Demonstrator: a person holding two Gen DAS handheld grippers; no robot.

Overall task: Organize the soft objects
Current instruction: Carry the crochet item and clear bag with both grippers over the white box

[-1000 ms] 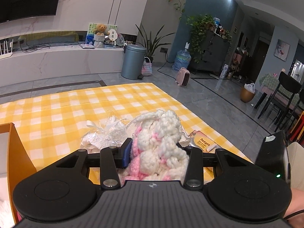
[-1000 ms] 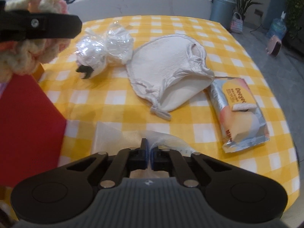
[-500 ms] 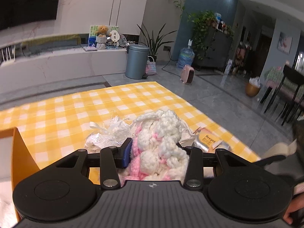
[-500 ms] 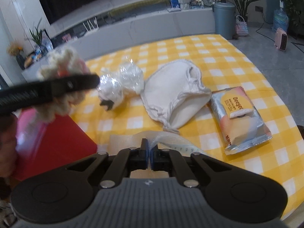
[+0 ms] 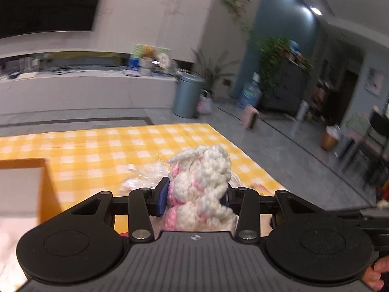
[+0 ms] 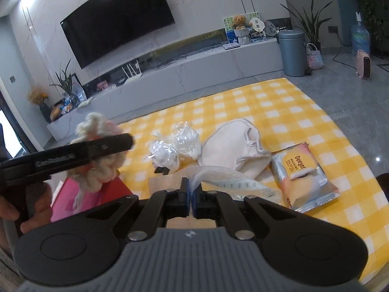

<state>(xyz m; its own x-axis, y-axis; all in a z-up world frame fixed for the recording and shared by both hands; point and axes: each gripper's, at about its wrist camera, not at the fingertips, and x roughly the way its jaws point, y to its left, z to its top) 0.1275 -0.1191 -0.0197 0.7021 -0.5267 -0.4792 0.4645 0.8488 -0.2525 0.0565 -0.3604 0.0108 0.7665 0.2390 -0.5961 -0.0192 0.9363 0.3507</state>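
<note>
My left gripper [image 5: 195, 196] is shut on a fluffy white and pink knitted toy [image 5: 204, 182], held above the yellow checked cloth [image 5: 97, 150]. From the right wrist view the same toy [image 6: 97, 150] hangs at the left over a red and pink box [image 6: 80, 194]. My right gripper [image 6: 191, 194] is shut on a clear plastic bag [image 6: 218, 177], pinching its edge between the pads. On the cloth lie a crumpled clear wrapper [image 6: 175, 148], a beige cloth pouch [image 6: 233, 148] and a silver and orange wipes pack [image 6: 304, 177].
An orange-sided box [image 5: 29, 185] stands at the left by the left gripper. The table's right edge [image 6: 352, 146] drops to a grey tiled floor. Beyond are a low white media shelf [image 6: 194, 65], a grey bin [image 6: 291, 53] and a wall television [image 6: 116, 22].
Both grippers have risen and tilted up, so more of the room shows. The toy stays in the left gripper, which has drifted left toward the box. The bag stays pinched in the right.
</note>
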